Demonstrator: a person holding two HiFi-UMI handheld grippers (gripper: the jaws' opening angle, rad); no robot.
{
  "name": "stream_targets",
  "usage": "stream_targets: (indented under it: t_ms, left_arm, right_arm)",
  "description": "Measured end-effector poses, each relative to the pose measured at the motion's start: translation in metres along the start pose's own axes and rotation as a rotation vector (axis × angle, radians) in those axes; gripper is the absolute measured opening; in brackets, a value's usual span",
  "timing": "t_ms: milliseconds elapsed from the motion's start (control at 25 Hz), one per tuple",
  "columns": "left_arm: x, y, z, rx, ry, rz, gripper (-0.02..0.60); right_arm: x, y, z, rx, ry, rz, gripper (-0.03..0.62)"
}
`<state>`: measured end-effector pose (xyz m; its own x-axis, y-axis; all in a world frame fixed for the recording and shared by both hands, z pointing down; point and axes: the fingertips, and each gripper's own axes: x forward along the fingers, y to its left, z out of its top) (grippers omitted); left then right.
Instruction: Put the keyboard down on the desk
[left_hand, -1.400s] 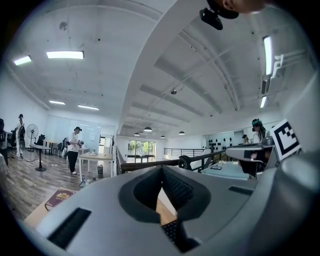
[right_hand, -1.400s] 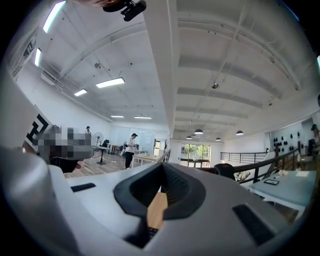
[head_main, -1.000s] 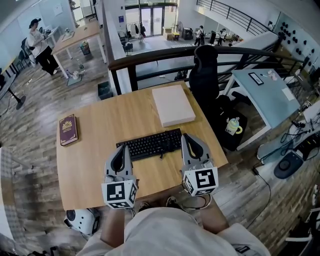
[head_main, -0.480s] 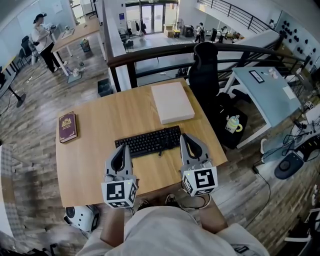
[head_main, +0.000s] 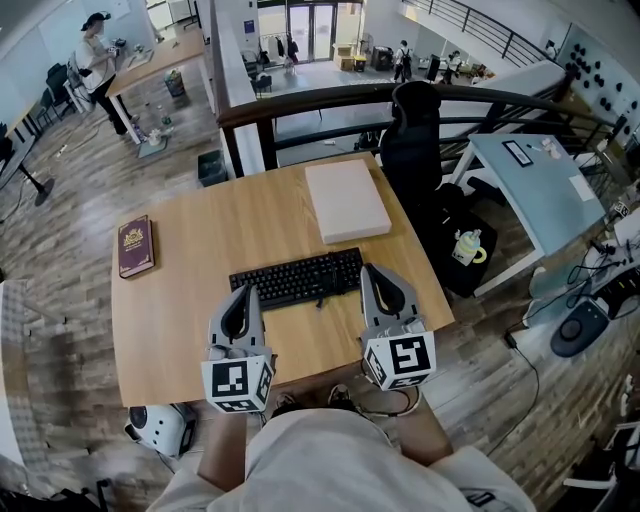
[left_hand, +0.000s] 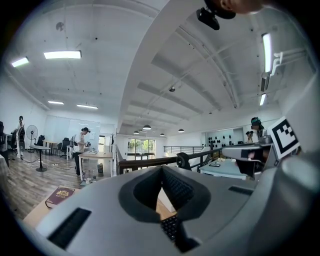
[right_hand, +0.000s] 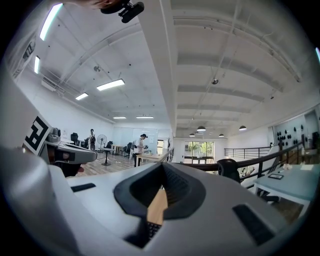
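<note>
A black keyboard (head_main: 297, 277) lies flat on the wooden desk (head_main: 200, 330), in front of me and slightly askew. My left gripper (head_main: 243, 291) rests just at the keyboard's near left end with its jaws shut and nothing between them. My right gripper (head_main: 369, 271) sits beside the keyboard's right end, also shut and empty. In the left gripper view the closed tips (left_hand: 161, 168) meet, and a strip of keyboard keys (left_hand: 171, 226) shows below them. In the right gripper view the tips (right_hand: 162, 165) meet over bare desk wood (right_hand: 159, 204).
A dark red book (head_main: 135, 246) lies at the desk's left side and a flat white box (head_main: 346, 200) at its far right corner. A black office chair (head_main: 412, 140) and a dark railing (head_main: 300, 100) stand behind the desk. A person (head_main: 98, 60) works at a far table.
The keyboard and both grippers stay where they were. Only the head view has shifted a little, and the far person has moved.
</note>
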<state>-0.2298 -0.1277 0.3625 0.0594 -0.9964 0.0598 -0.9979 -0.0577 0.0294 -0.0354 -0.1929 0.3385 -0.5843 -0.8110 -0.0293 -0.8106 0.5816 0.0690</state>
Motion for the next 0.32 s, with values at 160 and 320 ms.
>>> stream_targets:
  t_ms: [160, 320]
  left_arm:
    - [0.0001, -0.0003, -0.0007, 0.003, 0.003, 0.004, 0.011]
    - [0.0000, -0.0010, -0.0016, 0.002, 0.006, 0.006, 0.011]
  right_arm:
    - [0.0003, 0.0013, -0.0020, 0.001, 0.003, 0.009, 0.003]
    - [0.0008, 0.0032, -0.0020, -0.002, 0.001, 0.017, 0.003]
